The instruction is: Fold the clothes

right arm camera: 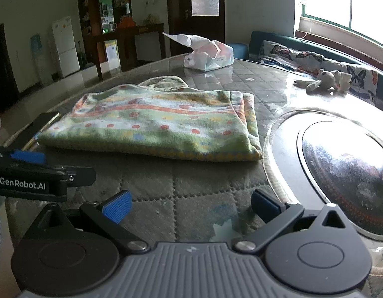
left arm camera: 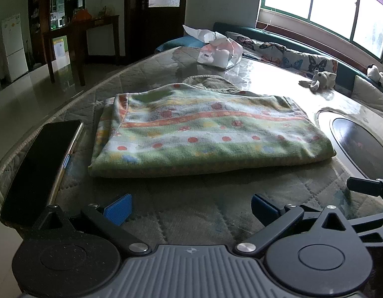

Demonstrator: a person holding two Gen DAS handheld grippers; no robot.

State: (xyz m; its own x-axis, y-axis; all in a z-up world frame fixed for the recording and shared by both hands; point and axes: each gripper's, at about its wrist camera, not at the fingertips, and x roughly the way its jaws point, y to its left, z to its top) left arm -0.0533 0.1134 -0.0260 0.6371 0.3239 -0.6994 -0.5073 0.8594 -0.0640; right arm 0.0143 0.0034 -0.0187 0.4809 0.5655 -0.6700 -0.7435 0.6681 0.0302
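On the quilted table top [left arm camera: 191, 223], under a glossy clear cover, everything lies as follows.

Folded garment: a green, white and orange striped cloth with red dots [left arm camera: 206, 134], folded into a flat rectangle near the middle of the table [right arm camera: 191, 188]; seen again from the right wrist [right arm camera: 156, 126].
Second cloth: a crumpled olive-grey piece [left arm camera: 211, 82] pokes out from behind the folded garment's far edge, touching it; whether it is tucked under cannot be told.
Left gripper [left arm camera: 189, 207]: released, blue pads spread wide apart, holding nothing, hovering just short of the garment's near edge.
Right gripper [right arm camera: 190, 206]: likewise released, pads wide apart and empty, near the garment's near right corner.
Neighbour in view: the left unit's black body, lettered GenRobot.AI [right arm camera: 29, 173], shows at the left edge of the right wrist view.
Phone: a dark-screened phone [left arm camera: 39, 168] lies just beside the garment's left edge, near the table rim.
Round inset: a dark, shiny oval disc [right arm camera: 345, 173] is set into the table to the right of the garment, apart from it.
Tissue pack: a white crumpled packet [left arm camera: 218, 52] sits at the far side of the table.
Soft toy: a small grey plush animal [left arm camera: 320, 79] lies far right, near the butterfly-print cushion [left arm camera: 290, 57] below the window [left arm camera: 328, 7].
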